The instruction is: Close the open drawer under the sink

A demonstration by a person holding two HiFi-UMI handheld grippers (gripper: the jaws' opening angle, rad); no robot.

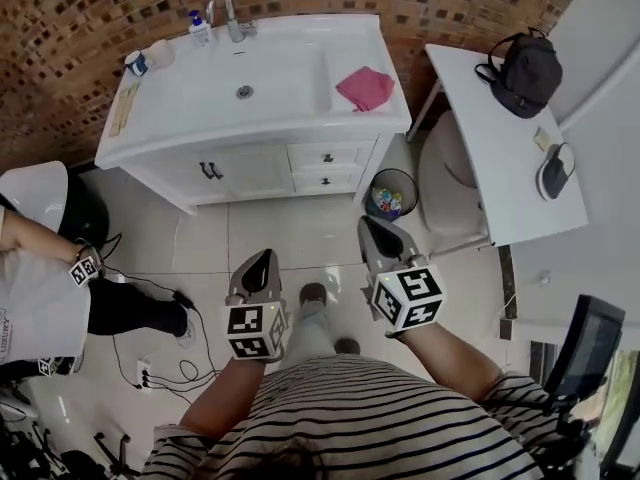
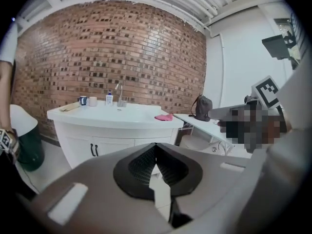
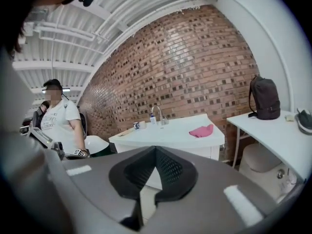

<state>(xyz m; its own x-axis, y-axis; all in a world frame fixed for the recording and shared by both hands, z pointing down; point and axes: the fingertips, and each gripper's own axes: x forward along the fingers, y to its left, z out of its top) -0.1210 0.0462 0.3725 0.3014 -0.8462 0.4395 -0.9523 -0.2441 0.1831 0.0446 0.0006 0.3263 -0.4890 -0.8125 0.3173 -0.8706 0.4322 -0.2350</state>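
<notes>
The white sink cabinet (image 1: pixel 190 180) stands against the brick wall. Its two small drawers (image 1: pixel 328 155) sit at the right under the basin, and both fronts look flush with the cabinet. My left gripper (image 1: pixel 264 256) and right gripper (image 1: pixel 369 221) hang over the tiled floor, well short of the cabinet, both pointing toward it. Both are shut with nothing between their jaws. In the left gripper view the left gripper (image 2: pixel 156 145) has the cabinet (image 2: pixel 97 143) ahead of it. In the right gripper view the right gripper (image 3: pixel 155 148) sits below the sink top (image 3: pixel 170 130).
A pink cloth (image 1: pixel 365 88), a faucet (image 1: pixel 228 14) and a soap bottle (image 1: pixel 200 28) are on the sink top. A bin (image 1: pixel 392 193), a toilet (image 1: pixel 450 183) and a white table (image 1: pixel 495 158) with a backpack (image 1: pixel 525 73) stand right. A person (image 1: pixel 40 298) and floor cables (image 1: pixel 160 368) are left.
</notes>
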